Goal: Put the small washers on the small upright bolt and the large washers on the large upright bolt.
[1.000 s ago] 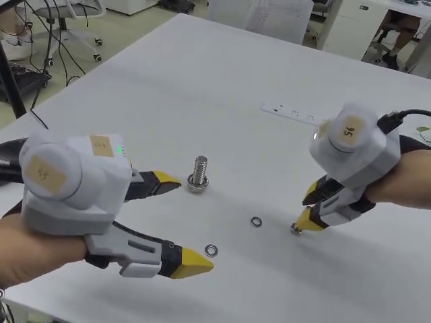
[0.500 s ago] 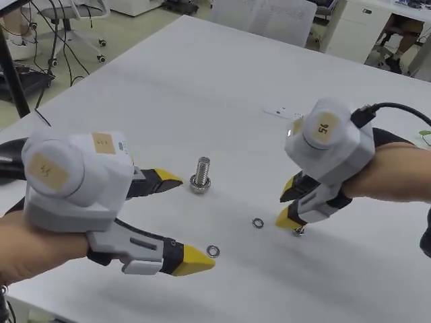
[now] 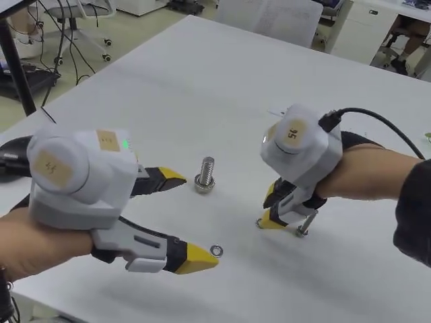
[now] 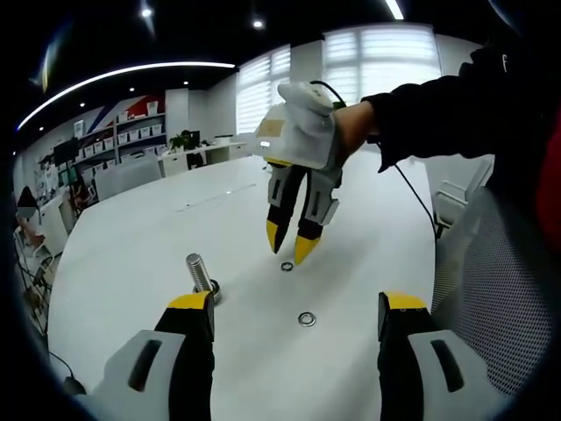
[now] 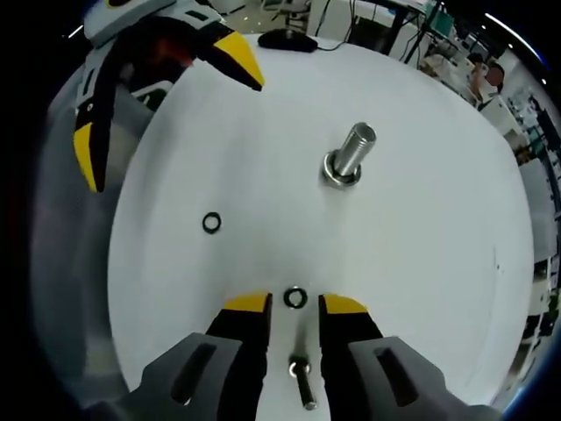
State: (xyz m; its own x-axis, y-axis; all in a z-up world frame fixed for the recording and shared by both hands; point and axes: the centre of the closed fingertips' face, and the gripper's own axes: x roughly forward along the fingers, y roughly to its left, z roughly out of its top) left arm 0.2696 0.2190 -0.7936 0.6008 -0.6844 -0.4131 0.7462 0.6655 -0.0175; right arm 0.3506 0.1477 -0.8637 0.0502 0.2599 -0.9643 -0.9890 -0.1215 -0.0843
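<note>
On the white table [image 3: 202,81], my right gripper [image 3: 264,210] has slid left. Its jaws are a little apart, with a small washer [image 5: 295,298] between the tips. My left gripper [image 3: 197,221] stays wide open, holding nothing, near the big bolt [image 3: 205,175].

Small bolt [image 3: 306,224] half hidden under right gripper [image 3: 271,207], small washer [image 3: 258,223] barely peeking out at the gripper's 9 o'clock.

White table [image 3: 202,87], large upright bolt [image 3: 205,175], small bolt [image 5: 301,379], two loose washers [image 5: 211,223] lying flat.
</note>
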